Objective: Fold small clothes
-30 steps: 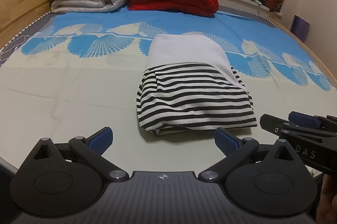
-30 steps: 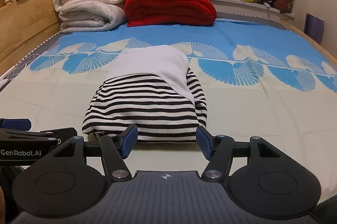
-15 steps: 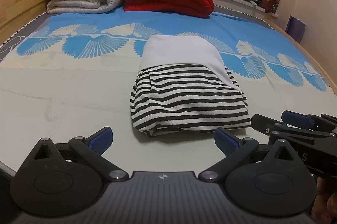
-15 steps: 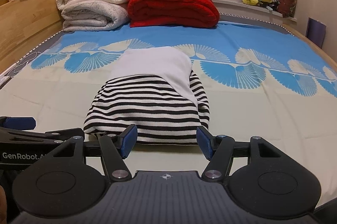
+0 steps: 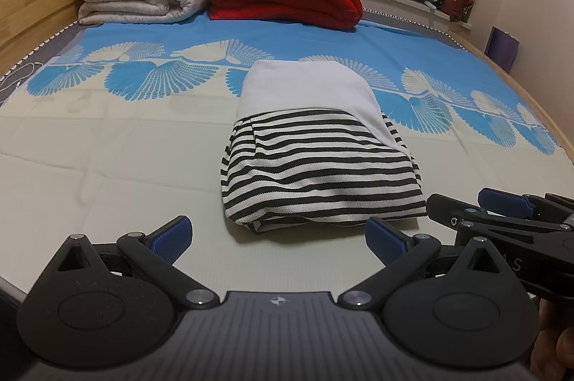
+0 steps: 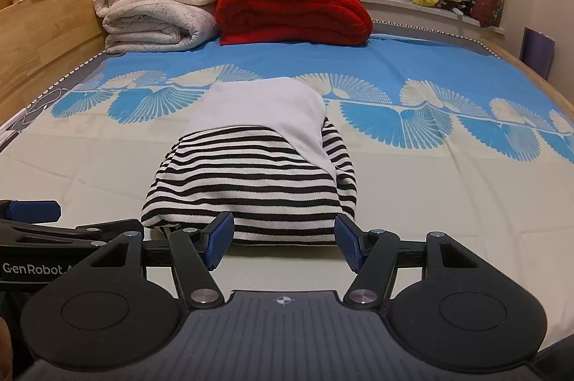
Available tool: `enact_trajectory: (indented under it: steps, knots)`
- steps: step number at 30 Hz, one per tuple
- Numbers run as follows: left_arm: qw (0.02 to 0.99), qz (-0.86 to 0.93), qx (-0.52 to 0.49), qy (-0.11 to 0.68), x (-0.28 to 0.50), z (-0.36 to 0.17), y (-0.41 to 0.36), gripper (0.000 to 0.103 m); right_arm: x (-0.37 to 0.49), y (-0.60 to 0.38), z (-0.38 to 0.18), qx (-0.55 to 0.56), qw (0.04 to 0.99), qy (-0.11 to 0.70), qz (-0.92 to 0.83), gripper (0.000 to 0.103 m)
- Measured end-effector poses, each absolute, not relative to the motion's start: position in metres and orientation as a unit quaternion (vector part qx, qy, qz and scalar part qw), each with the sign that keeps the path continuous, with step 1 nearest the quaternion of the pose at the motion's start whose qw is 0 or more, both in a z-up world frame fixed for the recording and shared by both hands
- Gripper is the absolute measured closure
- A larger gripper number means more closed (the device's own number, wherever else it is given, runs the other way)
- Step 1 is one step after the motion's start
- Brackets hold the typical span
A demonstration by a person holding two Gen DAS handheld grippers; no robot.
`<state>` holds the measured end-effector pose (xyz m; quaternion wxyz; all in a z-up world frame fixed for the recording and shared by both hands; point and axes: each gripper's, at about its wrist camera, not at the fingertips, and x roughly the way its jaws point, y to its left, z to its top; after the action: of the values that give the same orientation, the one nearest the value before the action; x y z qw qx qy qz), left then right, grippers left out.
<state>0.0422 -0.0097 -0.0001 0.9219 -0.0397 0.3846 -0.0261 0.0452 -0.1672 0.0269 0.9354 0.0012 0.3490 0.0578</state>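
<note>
- Lying folded at mid-bed on the blue fan-print sheet [image 5: 107, 165]: striped garment [image 5: 319, 180], white part at its 12 o'clock.
- Hovering spread and empty at its 6 o'clock: left gripper [image 5: 278, 239].
- Hovering spread just short of its near edge: right gripper [image 6: 283, 239].
- Hiding the garment's near corners: blue fingertips [image 6: 219, 237].
- Getting cut off at 12 o'clock: stacked blankets [image 6: 158, 11].

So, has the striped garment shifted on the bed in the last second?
No. The striped garment lies against the same fan motifs of the bedsheet as before; only the cameras drifted.

folded striped garment [image 5: 319, 169], left gripper [image 5: 278, 237] spread
</note>
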Motion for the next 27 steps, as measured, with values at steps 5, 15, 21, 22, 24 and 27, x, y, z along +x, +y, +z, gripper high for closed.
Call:
enact_trajectory:
  steps: [5,15,21,22,24,27]
  knots:
    - [0.922,-0.026,-0.04,0.385,0.0419,0.0001,-0.0105,0.001,0.046,-0.1679,0.0266,0.001,0.935,0.35,0.057,0.039]
    - [0.922,-0.026,-0.04,0.385,0.0425,0.0001,-0.0102,0.001,0.0468,-0.1668,0.0263,0.002,0.935,0.351,0.056,0.039]
    - [0.922,-0.026,-0.039,0.385,0.0426,-0.0001,-0.0104,0.001,0.0468,-0.1672,0.0264,0.002,0.934,0.352,0.056,0.039]
    - [0.922,-0.026,-0.04,0.385,0.0425,0.0,-0.0105,0.001,0.0469,-0.1673,0.0264,0.002,0.934,0.352,0.056,0.039]
    - [0.922,-0.026,-0.04,0.385,0.0426,0.0001,-0.0104,0.0,0.0469,-0.1673,0.0263,0.002,0.934,0.352,0.056,0.039]
    - [0.922,-0.026,-0.04,0.385,0.0425,0.0,-0.0107,0.0,0.0471,-0.1666,0.0254,0.003,0.934,0.353,0.055,0.039]
